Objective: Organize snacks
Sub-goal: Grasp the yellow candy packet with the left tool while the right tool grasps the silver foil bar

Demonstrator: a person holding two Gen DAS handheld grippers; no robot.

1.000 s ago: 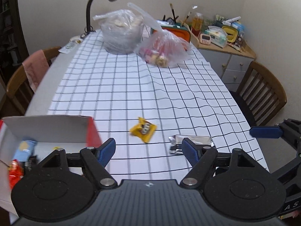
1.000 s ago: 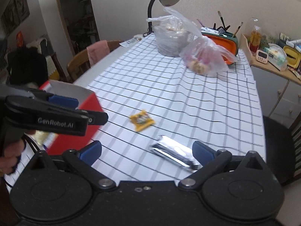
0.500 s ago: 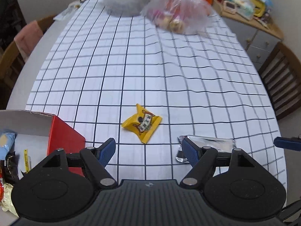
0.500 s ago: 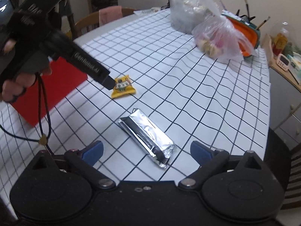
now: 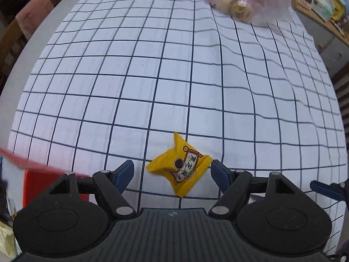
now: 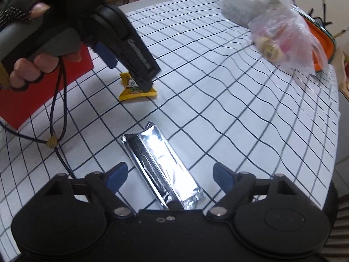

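Note:
A small yellow snack packet (image 5: 182, 167) lies on the checked tablecloth (image 5: 174, 65), between the blue pads of my open left gripper (image 5: 172, 172). The right wrist view shows the packet (image 6: 136, 88) with the left gripper (image 6: 128, 69) lowered around it. A silver foil bar (image 6: 162, 166) lies flat between the pads of my open right gripper (image 6: 170, 175). A red box (image 5: 32, 181) with snacks inside stands at the left; it also shows in the right wrist view (image 6: 32, 96).
A clear plastic bag of sweets (image 6: 285, 37) and a second bag (image 6: 244, 0) sit at the table's far end beside an orange case (image 6: 322, 41). Wooden chairs (image 5: 13, 39) stand at the left side. A cabinet with clutter (image 5: 322, 6) is at the right.
Both grippers have come down and forward. The yellow packet now sits between the left pads, and the silver bar between the right pads. Both stay open.

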